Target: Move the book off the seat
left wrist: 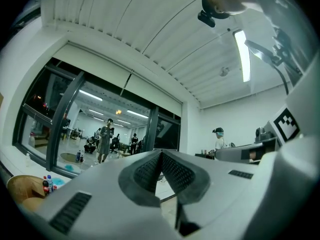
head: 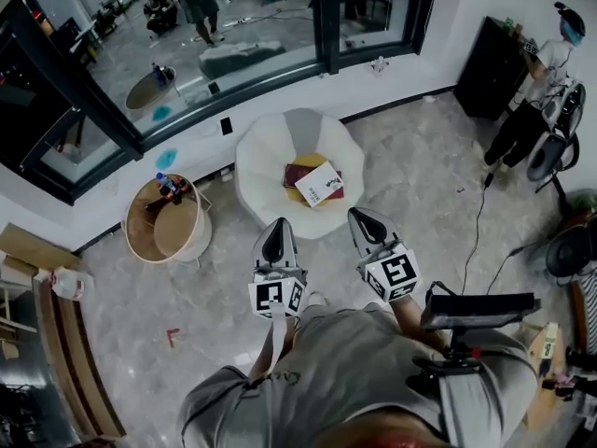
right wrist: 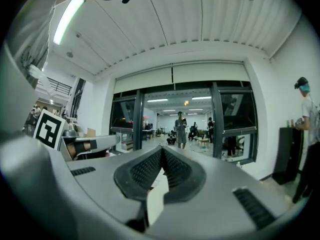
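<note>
A white-covered book (head: 319, 184) lies on a dark red one (head: 297, 175) on the seat of a round white chair (head: 264, 152) in the head view. My left gripper (head: 275, 233) and right gripper (head: 362, 220) hang side by side just short of the chair's near edge, both pointing at it. Each is shut with nothing held: in the left gripper view the pads (left wrist: 172, 170) meet, and in the right gripper view the pads (right wrist: 174, 168) meet too. Both gripper views look level toward the dark windows, so the books are hidden there.
A round wooden side table (head: 166, 220) with bottles (head: 166, 184) stands left of the chair by the window wall. A person (head: 536, 91) stands at a dark cabinet (head: 490, 63) at the far right. Wooden shelving (head: 65, 343) lines the left; a cable (head: 478, 222) crosses the marble floor.
</note>
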Demonstrator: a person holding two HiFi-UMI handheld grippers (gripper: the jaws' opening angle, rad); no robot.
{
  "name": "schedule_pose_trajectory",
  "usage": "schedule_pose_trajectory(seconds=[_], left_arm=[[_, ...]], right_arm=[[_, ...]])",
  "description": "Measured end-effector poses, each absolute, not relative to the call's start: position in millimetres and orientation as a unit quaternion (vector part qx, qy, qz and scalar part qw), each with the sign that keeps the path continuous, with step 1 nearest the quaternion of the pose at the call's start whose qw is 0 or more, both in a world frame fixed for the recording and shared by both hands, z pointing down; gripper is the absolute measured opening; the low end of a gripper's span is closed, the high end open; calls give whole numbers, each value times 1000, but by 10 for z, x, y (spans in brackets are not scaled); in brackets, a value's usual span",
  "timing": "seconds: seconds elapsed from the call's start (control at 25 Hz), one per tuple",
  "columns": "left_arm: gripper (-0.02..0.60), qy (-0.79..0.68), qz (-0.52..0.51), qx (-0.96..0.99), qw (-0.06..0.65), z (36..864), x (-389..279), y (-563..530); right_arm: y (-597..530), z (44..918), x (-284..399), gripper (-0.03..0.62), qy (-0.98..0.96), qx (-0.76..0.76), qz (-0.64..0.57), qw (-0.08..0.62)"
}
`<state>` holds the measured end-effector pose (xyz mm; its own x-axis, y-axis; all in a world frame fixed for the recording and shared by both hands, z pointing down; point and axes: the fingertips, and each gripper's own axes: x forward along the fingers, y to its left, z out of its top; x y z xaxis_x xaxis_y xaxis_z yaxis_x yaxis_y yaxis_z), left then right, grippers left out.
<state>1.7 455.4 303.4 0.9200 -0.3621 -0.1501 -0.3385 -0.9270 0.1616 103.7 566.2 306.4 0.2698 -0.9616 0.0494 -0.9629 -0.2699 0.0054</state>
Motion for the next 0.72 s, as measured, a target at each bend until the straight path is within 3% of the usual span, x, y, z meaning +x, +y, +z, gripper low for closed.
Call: schedule_pose_trajectory(seconds=[0.72], left_arm=[[6,-175,-74,979,74,3228,606,3853]], right_arm=[[4825,3393,1895,12,-587,808,43,6]])
